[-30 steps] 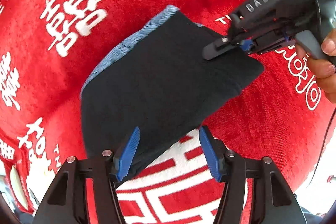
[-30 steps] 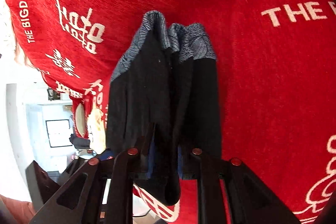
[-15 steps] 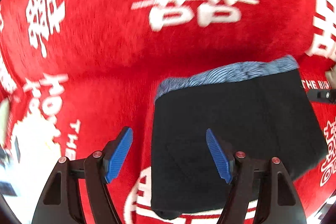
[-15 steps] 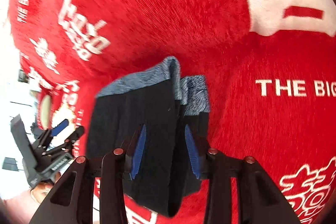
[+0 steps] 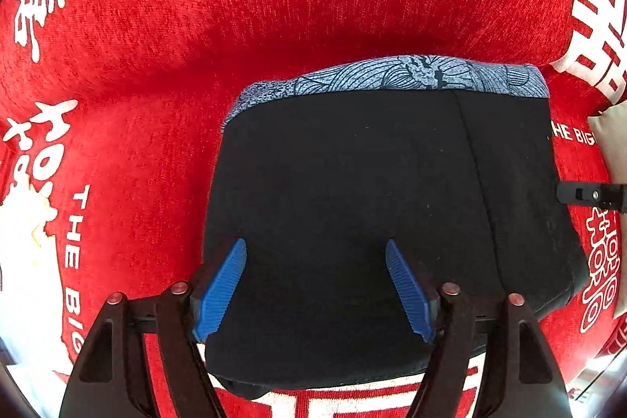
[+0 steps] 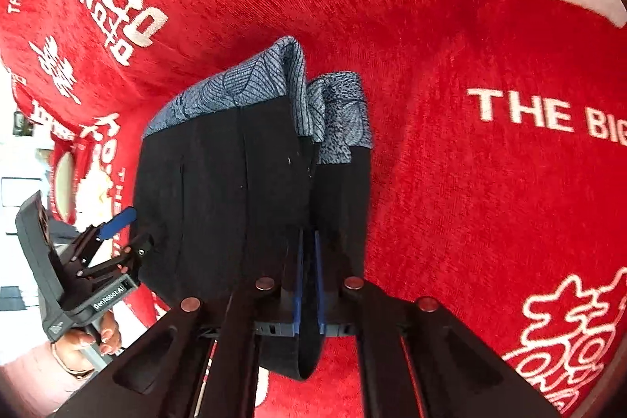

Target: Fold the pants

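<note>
Right gripper pinches the pants — left gripper opening, seemingly untouching — on red cloth.

Surface: you've got a red plush cloth with white woven characters spread under everything.
Lettering: you can read white "THE BIG" text on your right side.
Background: past the cloth's left edge you see a bright white room area, too blurred to tell.
</note>
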`<state>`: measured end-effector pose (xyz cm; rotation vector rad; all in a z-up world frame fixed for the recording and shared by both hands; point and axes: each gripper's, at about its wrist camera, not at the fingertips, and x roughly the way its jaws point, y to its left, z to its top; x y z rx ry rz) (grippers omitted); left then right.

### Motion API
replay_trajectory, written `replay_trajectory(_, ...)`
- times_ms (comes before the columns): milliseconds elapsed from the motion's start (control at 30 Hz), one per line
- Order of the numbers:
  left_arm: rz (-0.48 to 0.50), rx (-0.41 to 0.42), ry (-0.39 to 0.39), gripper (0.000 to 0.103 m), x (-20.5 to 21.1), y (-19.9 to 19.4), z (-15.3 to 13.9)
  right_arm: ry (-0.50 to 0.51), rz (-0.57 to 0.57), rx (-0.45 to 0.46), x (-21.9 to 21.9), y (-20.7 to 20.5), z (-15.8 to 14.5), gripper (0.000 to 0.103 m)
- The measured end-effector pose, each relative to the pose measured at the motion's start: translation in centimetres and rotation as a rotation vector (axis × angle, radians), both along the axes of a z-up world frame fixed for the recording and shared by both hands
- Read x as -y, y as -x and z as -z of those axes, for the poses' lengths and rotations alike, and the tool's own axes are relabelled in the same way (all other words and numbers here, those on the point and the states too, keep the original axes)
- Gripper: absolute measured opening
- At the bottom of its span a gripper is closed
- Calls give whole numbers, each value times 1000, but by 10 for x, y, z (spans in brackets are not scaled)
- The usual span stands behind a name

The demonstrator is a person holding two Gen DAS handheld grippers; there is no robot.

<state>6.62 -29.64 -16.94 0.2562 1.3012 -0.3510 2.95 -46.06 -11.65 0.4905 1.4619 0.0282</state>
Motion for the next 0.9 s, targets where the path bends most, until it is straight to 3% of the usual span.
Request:
replay_trajectory(167, -8, -9, 3, 80, 6, 4, -2, 57, 13, -33, -11, 13, -16, 11)
replay_trajectory(233, -11, -10, 6, 80, 5, 4, -4, 69, 17, -28, -13, 20, -23, 18)
replay_trajectory(300, -12, -11, 9, 80, 4, 3, -5, 100, 18, -18, -20, 24, -29, 38)
replay_trajectory(367, -13, -11, 13, 80, 4, 3, -6, 129, 10, 3, -27, 28, -36, 45)
replay_trajectory(567, -18, -6, 21, 80, 1, -1, -5, 220, -66, 57, -57, 24, -45, 45)
replay_trajectory(733, -21, 1, 27, 80, 0, 3, -6, 242, -102, 42, -78, 18, -31, 45)
replay_trajectory(833, -29, 12, 53, 92, -3, 5, -10, 263, -114, 2, -82, 18, -11, 45)
replay_trajectory(900, -30, 10, 75, 92, -5, 7, -12, 275, -113, 13, -82, 18, -7, 47)
